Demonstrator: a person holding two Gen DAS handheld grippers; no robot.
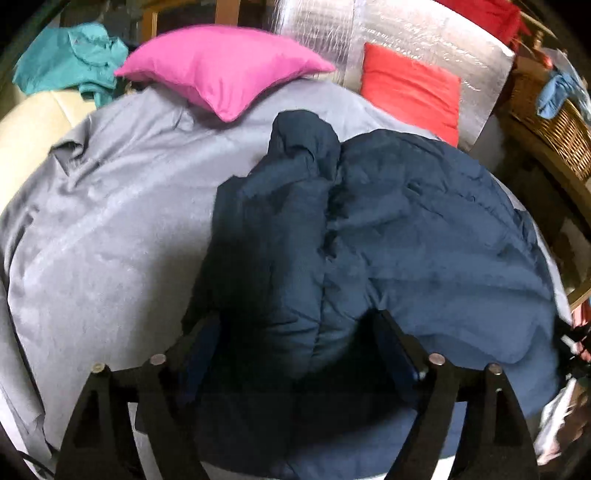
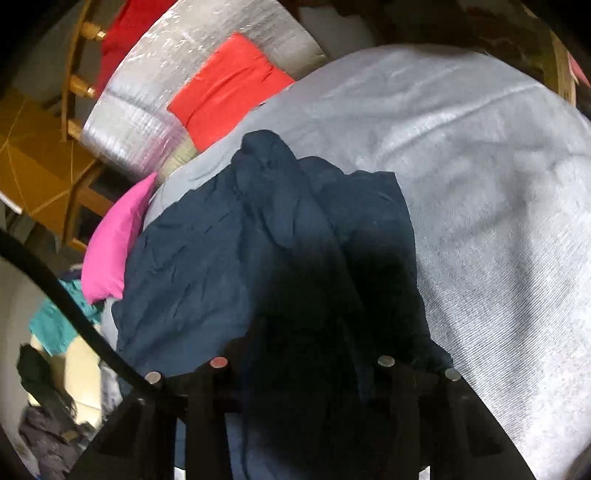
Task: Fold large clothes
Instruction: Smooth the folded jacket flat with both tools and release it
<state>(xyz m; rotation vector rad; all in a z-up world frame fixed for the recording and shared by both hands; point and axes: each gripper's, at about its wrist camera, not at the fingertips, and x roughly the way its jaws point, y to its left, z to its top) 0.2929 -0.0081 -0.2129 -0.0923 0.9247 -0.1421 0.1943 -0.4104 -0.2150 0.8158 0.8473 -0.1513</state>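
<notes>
Although the garment fills most of both views, the scene reads plainly enough from left to right. At the far left of the left wrist view a teal garment (image 1: 70,59) lies crumpled beyond the bed, and next to it a pink pillow (image 1: 221,70) rests on the grey bed cover (image 1: 110,221). Right of centre lies the task's thing, a navy padded jacket (image 1: 424,221), bunched on the cover with a thick rolled ridge running up its middle. Further right a red cushion (image 1: 410,88) leans against a silver foil panel (image 1: 424,33), and a wicker basket (image 1: 561,136) stands at the edge.

The left gripper (image 1: 295,332) has its jaws spread wide, with the near end of the jacket's ridge bulging up between them; whether they press on the cloth cannot be told. The right gripper (image 2: 303,354) is lost in dark fabric and shadow, so the state of its jaws cannot be told from the right wrist view, where the jacket (image 2: 221,258) lies draped over the cover (image 2: 498,184) close to the camera.

The jacket looks soft, puffy and light for its bulk, likely springy, so a fold would tend to loft open again. Its shell seems smooth and may slide under a shallow pinch. A good hold would be at a hem, cuff or seam, where the cloth is flatter and firmer, not on the fat quilted middle
</notes>
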